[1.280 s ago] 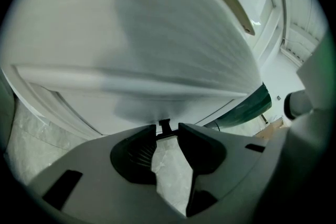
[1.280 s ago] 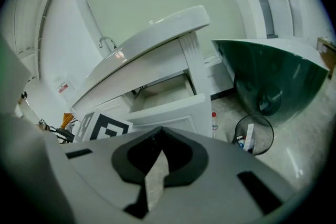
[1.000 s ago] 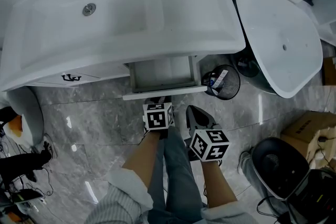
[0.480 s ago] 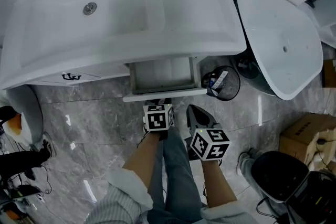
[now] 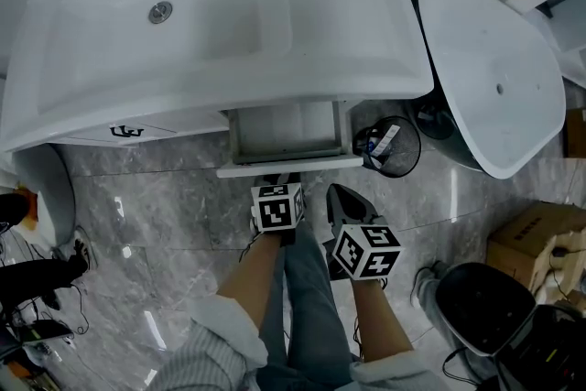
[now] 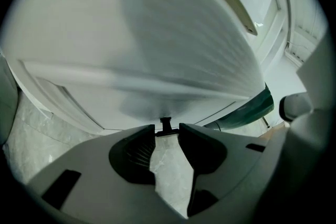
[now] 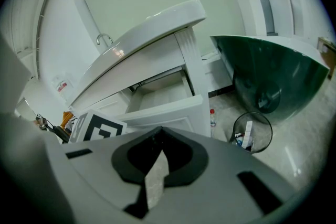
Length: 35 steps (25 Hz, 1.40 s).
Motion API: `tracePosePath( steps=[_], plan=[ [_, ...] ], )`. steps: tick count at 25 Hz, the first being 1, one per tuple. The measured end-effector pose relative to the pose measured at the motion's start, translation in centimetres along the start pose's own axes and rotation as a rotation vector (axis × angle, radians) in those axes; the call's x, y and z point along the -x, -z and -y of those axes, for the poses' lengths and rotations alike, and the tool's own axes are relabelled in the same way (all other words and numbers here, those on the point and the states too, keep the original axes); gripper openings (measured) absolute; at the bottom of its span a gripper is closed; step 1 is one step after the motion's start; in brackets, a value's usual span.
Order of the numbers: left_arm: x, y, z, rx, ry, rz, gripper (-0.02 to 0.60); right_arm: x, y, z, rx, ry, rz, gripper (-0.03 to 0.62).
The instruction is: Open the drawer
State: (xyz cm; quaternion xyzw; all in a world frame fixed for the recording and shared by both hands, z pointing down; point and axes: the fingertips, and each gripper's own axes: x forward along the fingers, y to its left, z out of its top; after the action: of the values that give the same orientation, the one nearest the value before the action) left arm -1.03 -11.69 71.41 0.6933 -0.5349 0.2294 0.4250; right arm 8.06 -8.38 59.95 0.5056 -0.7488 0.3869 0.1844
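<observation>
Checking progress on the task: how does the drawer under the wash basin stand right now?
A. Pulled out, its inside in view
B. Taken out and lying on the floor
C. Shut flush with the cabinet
A: in the head view the drawer juts out from under the basin, and its inside shows from above.

White washbasin [image 5: 220, 23] with a metal drain [image 5: 159, 12] fills the top. A large white oval tub [image 5: 494, 78] stands to its right. Between them, a wire wastebasket [image 5: 417, 151] holding litter stands on the grey marble floor [image 5: 165, 206]. Cardboard box [image 5: 531, 238] at lower right.
</observation>
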Motion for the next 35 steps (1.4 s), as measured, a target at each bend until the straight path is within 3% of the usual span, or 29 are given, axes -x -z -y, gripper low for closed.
tracePosePath(
  steps=[10,15,24,35],
  plan=[
    [2.5,2.3,0.0,0.009,-0.018,-0.069,0.153,0.3,-0.4,-0.4,0.027,-0.002,-0.029,0.011],
    [4.7,1.8,0.5,0.009,-0.020,-0.079,0.153,0.8,-1.6,-1.0,0.048,-0.001,-0.043,0.011],
    [10.3,-3.0,2.7,0.005,0.008,-0.027,0.126,2.6,-5.1,-4.2,0.090,-0.032,-0.052,0.011],
    [18.3,-11.2,4.1,0.016,0.034,0.130,0.055,5.9,-12.4,-10.3,0.163,-0.156,0.031,0.011]
  ],
)
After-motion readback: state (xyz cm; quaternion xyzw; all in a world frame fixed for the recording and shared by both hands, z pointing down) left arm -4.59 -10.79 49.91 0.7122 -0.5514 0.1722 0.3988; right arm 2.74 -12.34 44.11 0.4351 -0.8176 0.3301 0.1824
